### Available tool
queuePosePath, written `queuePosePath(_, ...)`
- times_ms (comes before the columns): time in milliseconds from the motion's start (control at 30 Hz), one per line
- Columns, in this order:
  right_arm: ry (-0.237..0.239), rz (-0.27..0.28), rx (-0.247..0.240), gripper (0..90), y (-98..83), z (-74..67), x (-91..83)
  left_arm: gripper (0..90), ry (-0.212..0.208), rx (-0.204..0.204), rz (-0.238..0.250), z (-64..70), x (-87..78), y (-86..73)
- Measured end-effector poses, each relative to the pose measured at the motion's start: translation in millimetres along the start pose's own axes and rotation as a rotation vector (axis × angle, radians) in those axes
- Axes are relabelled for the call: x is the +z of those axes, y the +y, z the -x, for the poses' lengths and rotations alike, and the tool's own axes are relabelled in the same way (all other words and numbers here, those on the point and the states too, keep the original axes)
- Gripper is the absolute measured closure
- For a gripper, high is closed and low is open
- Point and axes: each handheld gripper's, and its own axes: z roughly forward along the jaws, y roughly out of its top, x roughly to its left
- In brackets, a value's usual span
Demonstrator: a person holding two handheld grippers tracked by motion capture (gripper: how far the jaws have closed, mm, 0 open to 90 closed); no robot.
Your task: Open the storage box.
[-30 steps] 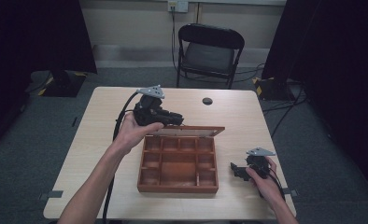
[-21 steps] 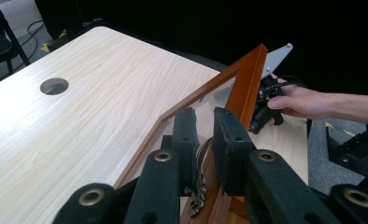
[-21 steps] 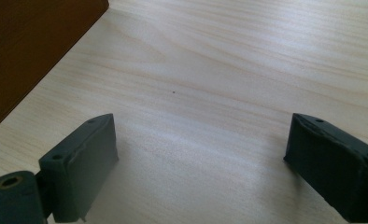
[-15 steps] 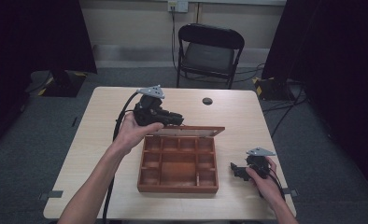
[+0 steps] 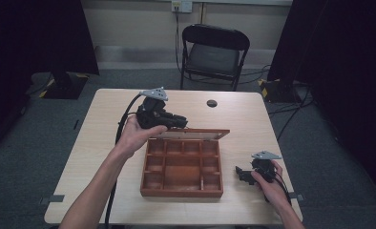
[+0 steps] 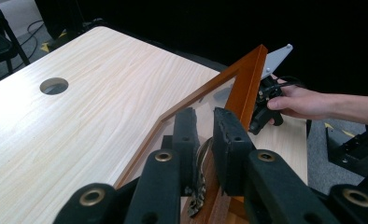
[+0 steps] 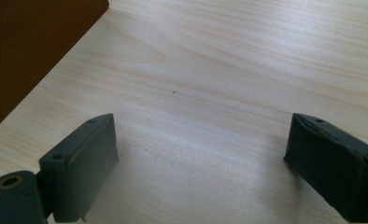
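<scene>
**Q:** Table first, what is on it?

**R:** Table (image 5: 105, 157) of pale wood, carrying a brown wooden box (image 5: 182, 167) split into small compartments, which lies between the two claws. Its lid (image 5: 195, 134) stands raised along the far edge, a wooden frame around a clear pane.

**Q:** Where is the left claw?

**R:** The left gripper (image 5: 179, 122) sits at the lid's left end, held in the person's left hand (image 5: 133, 136). In the left gripper view its jaws are pressed nearly together, pinching the lid's frame, with a small metal clasp (image 6: 200, 186) hanging just below them.

**Q:** And the right claw?

**R:** The right gripper (image 5: 241, 172) rests low over the table just beside the box's right wall, not touching it. Its jaws are spread wide, bare tabletop between them
</scene>
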Motion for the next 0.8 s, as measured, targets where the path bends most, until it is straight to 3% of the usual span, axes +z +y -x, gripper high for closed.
queuePosePath(800,0.000,0.000,0.000,8.4,0.0,0.0,0.0,81.9,-0.002,0.001,-0.001,0.6,0.6,0.7)
